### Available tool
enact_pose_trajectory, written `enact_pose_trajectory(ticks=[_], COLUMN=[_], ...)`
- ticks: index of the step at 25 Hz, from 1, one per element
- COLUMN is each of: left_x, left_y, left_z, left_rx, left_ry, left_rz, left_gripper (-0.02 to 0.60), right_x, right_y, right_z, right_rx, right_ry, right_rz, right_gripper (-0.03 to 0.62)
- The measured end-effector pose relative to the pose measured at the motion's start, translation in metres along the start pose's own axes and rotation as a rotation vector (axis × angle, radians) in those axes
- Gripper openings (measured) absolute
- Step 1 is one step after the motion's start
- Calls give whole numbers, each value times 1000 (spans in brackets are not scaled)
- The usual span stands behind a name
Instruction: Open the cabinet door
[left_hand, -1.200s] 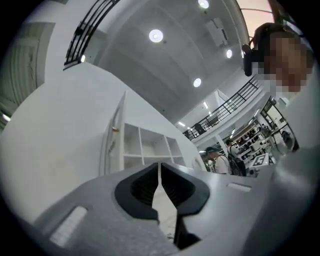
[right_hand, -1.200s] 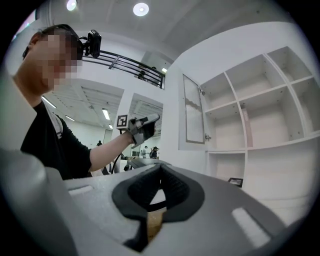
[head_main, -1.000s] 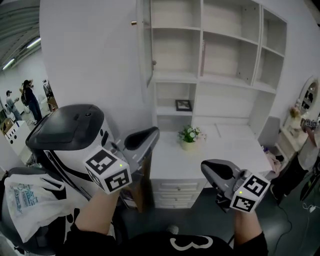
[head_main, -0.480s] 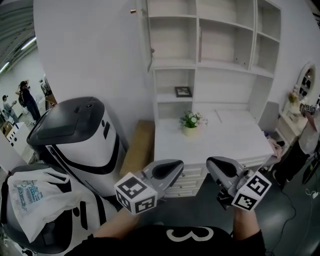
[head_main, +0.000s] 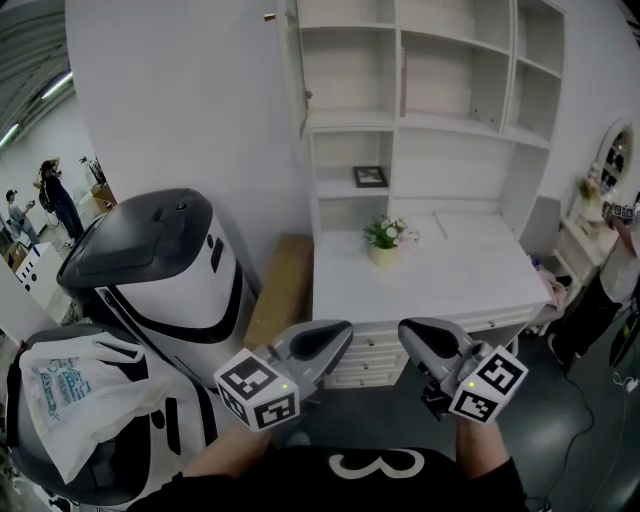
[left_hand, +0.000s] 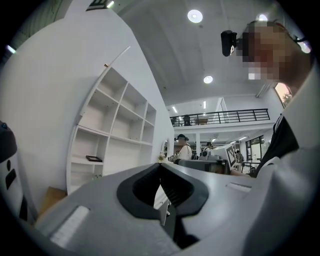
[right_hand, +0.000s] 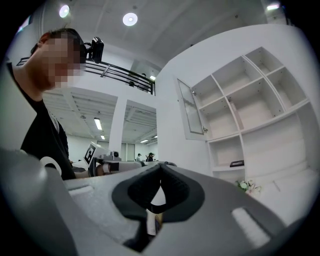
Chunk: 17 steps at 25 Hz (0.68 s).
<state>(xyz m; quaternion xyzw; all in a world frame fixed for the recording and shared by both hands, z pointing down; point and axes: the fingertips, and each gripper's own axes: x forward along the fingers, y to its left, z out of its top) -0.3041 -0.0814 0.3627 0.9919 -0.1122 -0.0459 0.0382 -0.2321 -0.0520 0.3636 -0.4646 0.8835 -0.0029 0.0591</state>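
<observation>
The white shelf cabinet (head_main: 430, 90) rises behind a white desk (head_main: 450, 280). Its narrow glass door (head_main: 296, 70) at the upper left stands swung outward, edge-on in the head view; the right gripper view shows the door (right_hand: 192, 112) angled away from the shelves. My left gripper (head_main: 340, 335) and right gripper (head_main: 410, 335) hang low side by side before the desk's front edge, far below the door. Both are shut with nothing between the jaws. The left gripper (left_hand: 160, 167) and right gripper (right_hand: 160, 170) each show their tips meeting.
A small flower pot (head_main: 385, 240) stands on the desk and a picture frame (head_main: 370, 177) in a low shelf. Left of the desk lean a wooden board (head_main: 275, 290) and a white-and-black machine (head_main: 150, 270) with a plastic bag (head_main: 70, 400). People stand far left and at the right edge.
My left gripper has dropped from up beside the machine to low near the desk front, close to the right gripper. The right gripper has sunk a little.
</observation>
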Motion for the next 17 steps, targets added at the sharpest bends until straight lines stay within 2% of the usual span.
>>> enact_pose_trajectory(ticks=[9, 17], left_x=[3, 1], left_y=[-13, -16], left_z=[7, 5], left_rx=[37, 40], left_ry=[-5, 0], left_rz=[-12, -8], left_gripper=[9, 9], right_x=[-6, -12], right_y=[2, 5], right_z=[-2, 0], right_rx=[-18, -19], right_ry=[18, 15], right_rz=[-9, -10], right_gripper=[-6, -6])
